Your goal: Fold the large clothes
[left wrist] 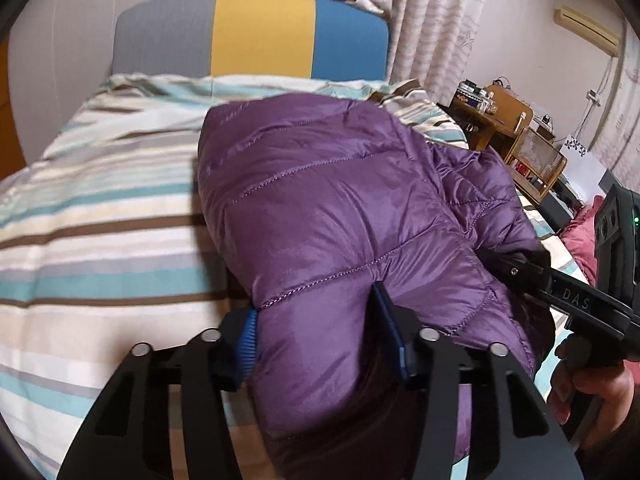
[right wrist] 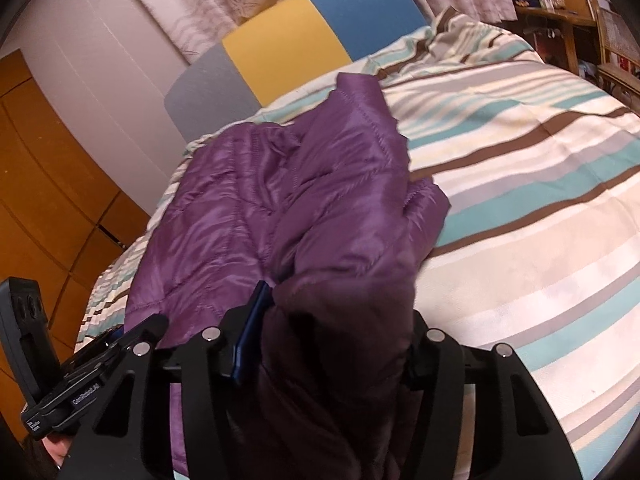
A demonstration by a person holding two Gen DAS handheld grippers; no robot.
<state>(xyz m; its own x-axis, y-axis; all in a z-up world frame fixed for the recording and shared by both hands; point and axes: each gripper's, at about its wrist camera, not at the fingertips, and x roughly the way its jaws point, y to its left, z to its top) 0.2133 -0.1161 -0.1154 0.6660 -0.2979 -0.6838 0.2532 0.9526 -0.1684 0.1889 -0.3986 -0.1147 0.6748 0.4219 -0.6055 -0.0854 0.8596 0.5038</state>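
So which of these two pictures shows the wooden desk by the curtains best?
The left wrist view: the wooden desk sits nearer the middle there, with small items on top and a chair beside it visible. In the right wrist view the desk is squeezed into the top right corner, smaller and darker.

My purple quilted puffer jacket is glossy, slippery nylon with stitched seams. The striped bed cover beneath it is matt woven cotton. My jaws are matt black plastic with ribbed blue rubber pads and shiny metal pins.
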